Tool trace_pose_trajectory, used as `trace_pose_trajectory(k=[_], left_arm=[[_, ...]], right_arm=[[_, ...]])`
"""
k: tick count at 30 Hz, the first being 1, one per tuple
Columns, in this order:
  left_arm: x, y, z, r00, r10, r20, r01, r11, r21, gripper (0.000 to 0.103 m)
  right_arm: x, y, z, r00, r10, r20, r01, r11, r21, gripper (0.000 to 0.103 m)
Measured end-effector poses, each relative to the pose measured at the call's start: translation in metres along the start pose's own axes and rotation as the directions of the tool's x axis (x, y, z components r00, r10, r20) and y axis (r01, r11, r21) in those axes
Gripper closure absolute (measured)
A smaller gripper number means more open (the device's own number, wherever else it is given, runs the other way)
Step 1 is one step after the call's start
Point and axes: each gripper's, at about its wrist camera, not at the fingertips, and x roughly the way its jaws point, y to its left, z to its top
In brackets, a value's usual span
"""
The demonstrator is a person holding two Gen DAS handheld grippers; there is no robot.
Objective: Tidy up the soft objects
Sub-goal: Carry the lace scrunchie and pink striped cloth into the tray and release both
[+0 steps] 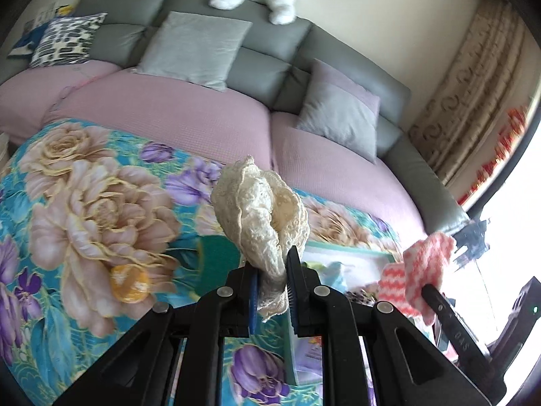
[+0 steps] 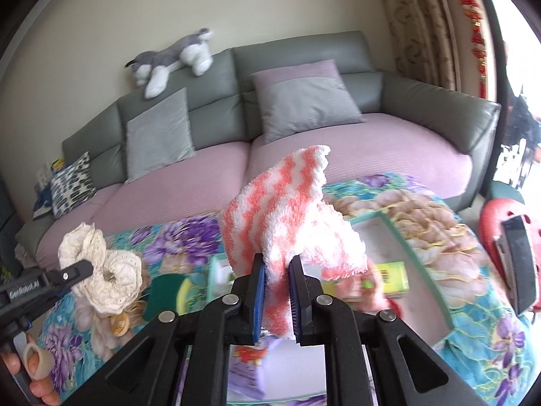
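Left gripper (image 1: 272,282) pinches a bunched cream lace cloth (image 1: 260,216), right gripper (image 2: 276,292) pinches a fluffy coral-and-white striped cloth (image 2: 287,209), both lifted above the floral-covered table (image 1: 84,203).

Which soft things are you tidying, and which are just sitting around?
Tidying: cream lace cloth in the left gripper; pink-and-white striped fuzzy cloth in the right gripper.

Sitting around: plush husky, grey cushions, green sponge, sofa.

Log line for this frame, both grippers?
left gripper: shut on cream lace cloth | right gripper: shut on pink-white fuzzy cloth | both lifted over floral-covered table
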Motion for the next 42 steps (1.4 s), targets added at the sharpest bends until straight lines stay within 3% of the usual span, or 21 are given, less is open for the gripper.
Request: trace_pose_trajectory(k=[5, 6, 11, 20, 29, 33, 42], left_arm=[[0.014, -0.042, -0.014, 0.998, -0.039, -0.039, 0.043, 0.994, 0.104, 0.088], [0.017, -0.049, -0.017, 0.997, -0.073, -0.037, 0.077, 0.991, 0.108, 0.088], [0.035, -0.084, -0.035, 0.988, -0.110, -0.110, 0.129, 0.976, 0.176, 0.088], [0.077, -0.104, -0.064, 0.969, -0.058, -0.241, 0.115, 0.967, 0.229, 0.088], [0.108, -0.094, -0.074, 0.959, 0.015, -0.284, 0.053, 0.972, 0.230, 0.087], [0.120, -0.092, -0.075, 0.956, 0.032, -0.293, 0.038, 0.972, 0.232, 0.087], [0.144, -0.089, -0.075, 0.954, 0.063, -0.293, 0.009, 0.971, 0.240, 0.087]], right_arm=[[-0.010, -0.048, 0.004, 0.996, -0.091, 0.013, 0.088, 0.988, 0.129, 0.089], [-0.012, -0.056, 0.004, 0.993, -0.118, 0.011, 0.115, 0.982, 0.147, 0.089], [-0.005, -0.083, 0.003, 0.976, -0.213, -0.050, 0.219, 0.955, 0.201, 0.089], [0.028, -0.103, -0.019, 0.950, -0.224, -0.220, 0.268, 0.942, 0.200, 0.088], [0.058, -0.100, -0.038, 0.919, -0.201, -0.341, 0.263, 0.954, 0.146, 0.086], [0.069, -0.101, -0.044, 0.909, -0.187, -0.372, 0.255, 0.956, 0.143, 0.086], [0.086, -0.097, -0.044, 0.912, -0.157, -0.378, 0.221, 0.966, 0.131, 0.086]])
